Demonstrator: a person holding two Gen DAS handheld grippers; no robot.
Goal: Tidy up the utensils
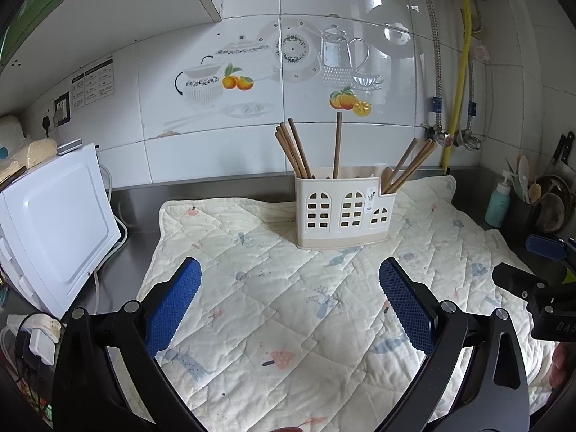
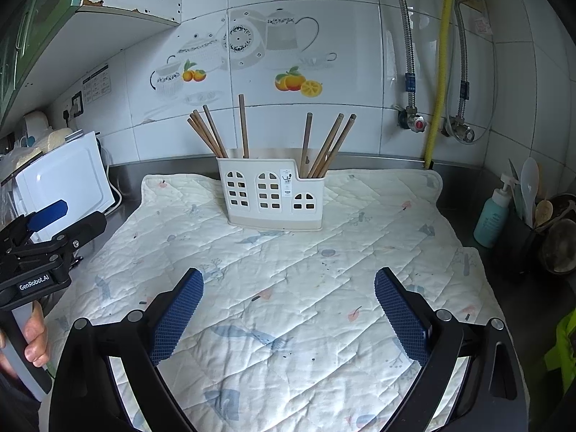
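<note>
Chopsticks point(image 1: 293, 151) upright in holder point(image 1: 342, 212), well beyond both spread, empty tools point(image 1: 289, 277) point(image 2: 288, 277).

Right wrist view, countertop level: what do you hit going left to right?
White microwave oven → cream quilted mat with the cream plastic chopstick holder on it → teal pump bottle → dark utensil pot.

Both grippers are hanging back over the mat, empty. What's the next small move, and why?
Probably ease the right gripper, open and empty, forward toward the chopsticks leaning in the low right end of the holder. The quilted mat holds nothing loose.
</note>
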